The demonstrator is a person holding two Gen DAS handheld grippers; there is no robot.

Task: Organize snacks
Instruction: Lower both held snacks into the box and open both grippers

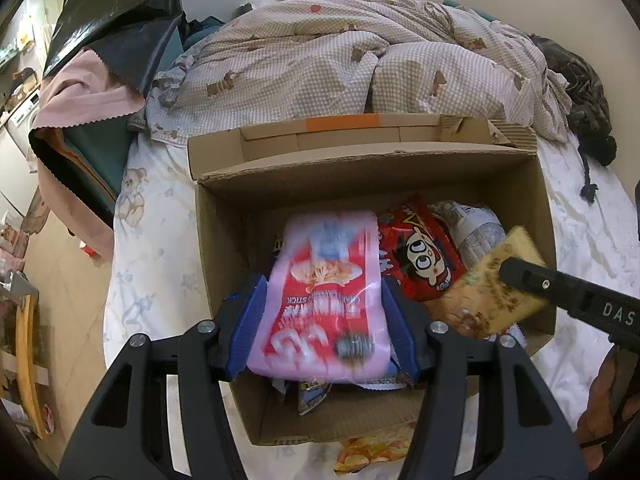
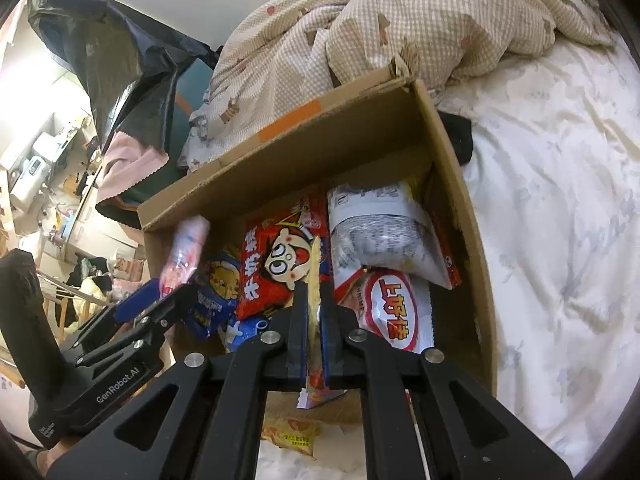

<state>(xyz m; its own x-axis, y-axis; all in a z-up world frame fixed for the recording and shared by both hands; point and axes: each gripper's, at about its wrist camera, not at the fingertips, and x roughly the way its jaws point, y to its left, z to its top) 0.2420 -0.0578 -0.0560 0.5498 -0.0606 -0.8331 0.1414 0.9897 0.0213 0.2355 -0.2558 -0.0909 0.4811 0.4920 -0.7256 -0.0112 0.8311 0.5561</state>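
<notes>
An open cardboard box (image 1: 360, 176) stands on the bed with several snack bags inside. Over its left half my left gripper (image 1: 323, 285) is shut on a pink and red snack bag (image 1: 328, 256), blue pads pressing both sides. My right gripper (image 2: 313, 288) is shut on a thin yellow snack packet (image 2: 314, 264), held edge-on above the box's (image 2: 280, 152) near side. In the left wrist view that yellow packet (image 1: 496, 280) hangs over the box's right part. Below lie a red cartoon bag (image 2: 280, 264), a grey-white bag (image 2: 380, 236), a white and red packet (image 2: 394, 312) and a blue bag (image 2: 218, 292).
A checked quilt (image 1: 340, 60) is bunched behind the box on the white sheet (image 2: 560, 240). A yellow snack packet (image 1: 372, 452) lies on the sheet just outside the box's near wall. A black bag (image 1: 112, 8) and pink cloth hang at the left; a dark cloth (image 2: 460, 136) sits by the box's right corner.
</notes>
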